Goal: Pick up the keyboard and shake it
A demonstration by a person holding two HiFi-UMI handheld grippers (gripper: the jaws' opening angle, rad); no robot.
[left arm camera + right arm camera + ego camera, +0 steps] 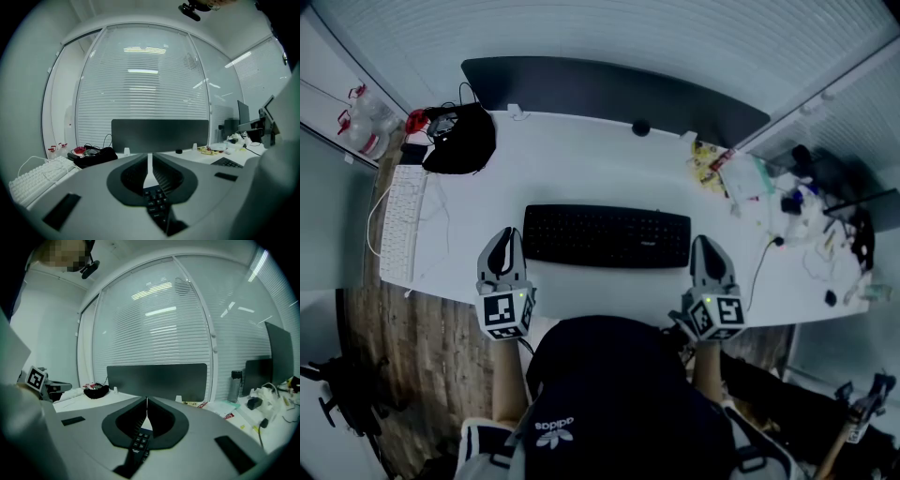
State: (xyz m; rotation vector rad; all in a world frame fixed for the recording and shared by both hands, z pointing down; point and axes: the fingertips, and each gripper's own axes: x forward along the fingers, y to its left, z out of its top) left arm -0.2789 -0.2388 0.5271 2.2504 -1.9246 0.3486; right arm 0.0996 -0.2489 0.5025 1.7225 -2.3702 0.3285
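A black keyboard (607,236) lies flat on the white desk (581,150) in front of the person. My left gripper (503,236) sits just off the keyboard's left end, jaws shut with nothing between them. My right gripper (705,244) sits just off the right end, also shut and empty. In the left gripper view the closed jaws (149,157) meet in a thin line, and keyboard keys (154,201) show below them. The right gripper view shows the same: closed jaws (146,401) with keyboard keys (138,442) underneath.
A white keyboard (401,220) lies along the desk's left edge beside a black bag (461,139). A dark partition panel (609,94) stands at the back. Papers, bottles and cables (769,187) crowd the right end, and a black cable (759,272) runs toward the front edge.
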